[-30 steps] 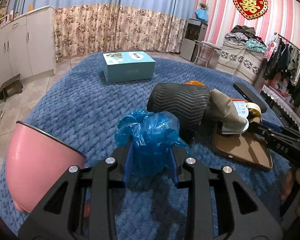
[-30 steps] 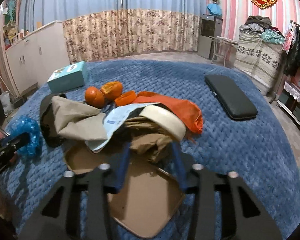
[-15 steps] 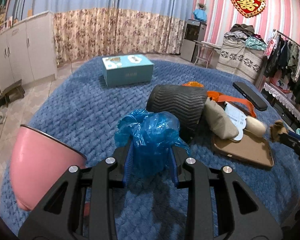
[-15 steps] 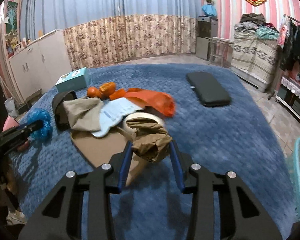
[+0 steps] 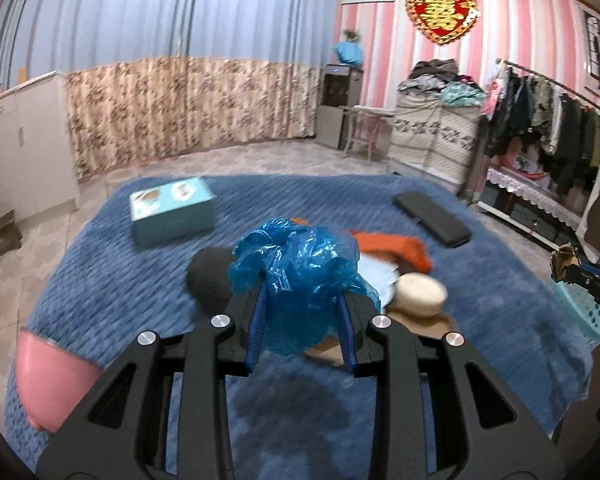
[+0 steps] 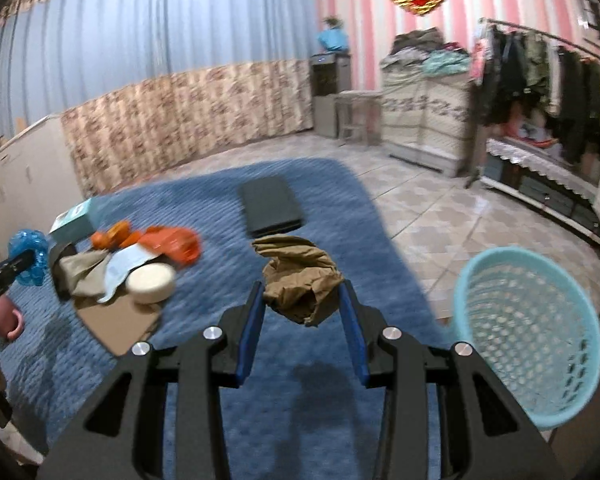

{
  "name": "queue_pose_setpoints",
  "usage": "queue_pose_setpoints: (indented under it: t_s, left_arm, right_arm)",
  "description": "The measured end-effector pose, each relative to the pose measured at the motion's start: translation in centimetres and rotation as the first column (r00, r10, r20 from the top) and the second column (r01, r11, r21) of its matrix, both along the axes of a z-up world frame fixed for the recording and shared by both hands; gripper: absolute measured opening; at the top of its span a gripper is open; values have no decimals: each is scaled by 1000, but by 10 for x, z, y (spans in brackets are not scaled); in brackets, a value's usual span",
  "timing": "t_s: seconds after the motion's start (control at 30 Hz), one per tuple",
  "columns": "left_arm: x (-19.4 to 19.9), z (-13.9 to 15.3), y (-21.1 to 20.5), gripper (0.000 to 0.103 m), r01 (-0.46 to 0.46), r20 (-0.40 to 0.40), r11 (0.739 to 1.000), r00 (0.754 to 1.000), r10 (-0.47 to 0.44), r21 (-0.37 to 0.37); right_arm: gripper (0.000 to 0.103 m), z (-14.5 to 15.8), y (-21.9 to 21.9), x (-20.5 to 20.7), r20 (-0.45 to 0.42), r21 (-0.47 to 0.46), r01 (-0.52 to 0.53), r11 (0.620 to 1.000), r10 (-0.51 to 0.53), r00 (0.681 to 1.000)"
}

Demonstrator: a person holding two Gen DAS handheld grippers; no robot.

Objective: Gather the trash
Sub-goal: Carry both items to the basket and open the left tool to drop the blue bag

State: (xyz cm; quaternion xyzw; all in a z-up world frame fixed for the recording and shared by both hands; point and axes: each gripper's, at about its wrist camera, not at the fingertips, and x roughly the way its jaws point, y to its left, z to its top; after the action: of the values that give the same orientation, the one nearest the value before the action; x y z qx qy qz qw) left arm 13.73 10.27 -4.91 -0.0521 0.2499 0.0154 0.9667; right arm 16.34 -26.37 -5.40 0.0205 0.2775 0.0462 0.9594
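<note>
The bed (image 5: pixel 100 264), under a blue knitted cover, takes up most of both views. A pile of clutter sits mid-bed: cardboard (image 6: pixel 116 320), a black ribbed roll (image 5: pixel 210 280), orange plastic (image 6: pixel 176 242), a cream disc (image 6: pixel 150 278). A teal box (image 5: pixel 172 214) lies far left and a black case (image 6: pixel 270 208) far right. A pink basin (image 5: pixel 48 384) shows at the near left edge. A light-blue basket (image 6: pixel 528 332) stands on the floor just off the bed's right side.

The left gripper (image 5: pixel 302 332) holds a blue bag (image 5: pixel 296 280) between narrow-set fingers, raised above the clutter. The right gripper (image 6: pixel 302 328) holds a brown paper wad (image 6: pixel 300 280) the same way, above the bed's right part, with the basket to its right.

Risks, as judged:
- The paper wad is loose and crumpled; a light pinch could let it slip onto the bed or floor short of the basket.
- The basket is light and perforated and appears tilted in this view; a nudge from the gripper could tip it.
- The blue bag is slick film bulging past the fingers; it may slide out in transit.
- Both views are motion-blurred, suggesting fast travel, which raises each risk.

Writing: a red heart (image 5: pixel 440 14) on the wall bears gold characters, not legible. Print on the teal box is too blurred to read.
</note>
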Motion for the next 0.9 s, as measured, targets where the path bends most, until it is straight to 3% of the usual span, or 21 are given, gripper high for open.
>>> queue_pose_setpoints:
  t_s: [0.47,0.9]
  left_arm:
    - [29,25,-108,30,194,41,981,980,-194,15]
    - [52,39,-224,30,384,86,923,919,-385,34]
  right_arm:
    - [38,22,-117,-22,44,30,282,959,-283,958]
    - [38,10,-178,-26,14,18,417,909,-417,909]
